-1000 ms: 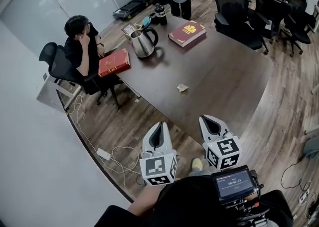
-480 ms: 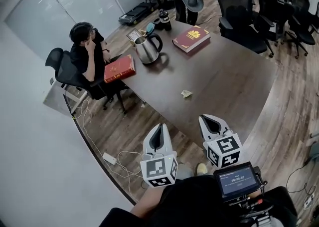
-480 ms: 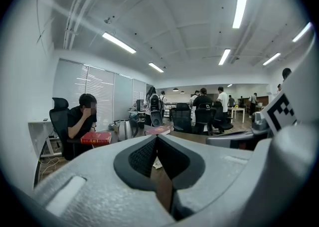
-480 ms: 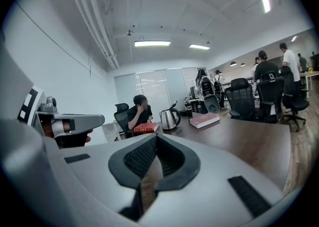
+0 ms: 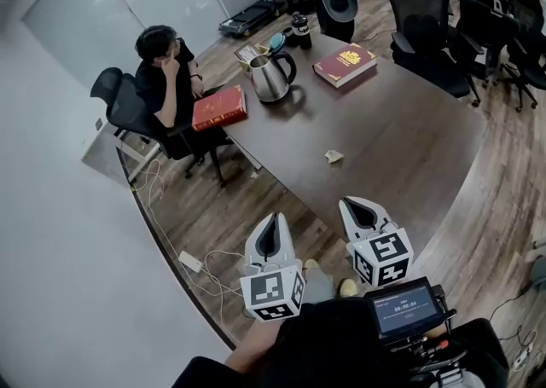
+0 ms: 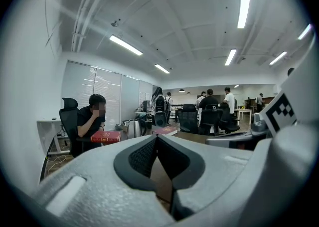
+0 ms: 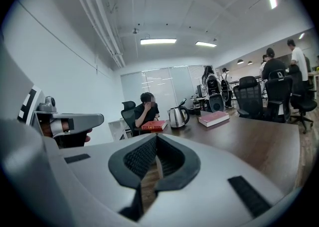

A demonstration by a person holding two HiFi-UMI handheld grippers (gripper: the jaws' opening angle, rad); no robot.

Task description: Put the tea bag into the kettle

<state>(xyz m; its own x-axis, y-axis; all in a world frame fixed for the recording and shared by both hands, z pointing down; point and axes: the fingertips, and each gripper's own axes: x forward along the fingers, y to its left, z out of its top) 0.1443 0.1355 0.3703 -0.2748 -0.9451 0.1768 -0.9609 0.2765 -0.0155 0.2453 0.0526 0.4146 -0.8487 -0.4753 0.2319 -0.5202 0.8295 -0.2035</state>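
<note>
The steel kettle [image 5: 271, 78] stands with its lid up at the far left end of the dark table [image 5: 401, 139]. The small tea bag [image 5: 333, 156] lies alone on the table's near half. My left gripper [image 5: 271, 219] and right gripper [image 5: 358, 205] hang side by side in front of the table's near edge, over the wood floor, well short of the tea bag. Both are shut with nothing between the jaws. The kettle [image 6: 133, 127] shows far off in the left gripper view, and the kettle [image 7: 178, 116] also in the right gripper view. Neither gripper view shows the tea bag.
A seated person [image 5: 166, 75] leans at the table's left end beside a red book [image 5: 219, 107]. A second red book [image 5: 345, 64] lies right of the kettle. Black office chairs [image 5: 431, 11] ring the far side. A power strip [image 5: 190, 261] and cables lie on the floor at left.
The head view has shifted: kettle, books and tea bag have slid right and a little down in the picture. Both grippers keep their place in it and stay shut.
</note>
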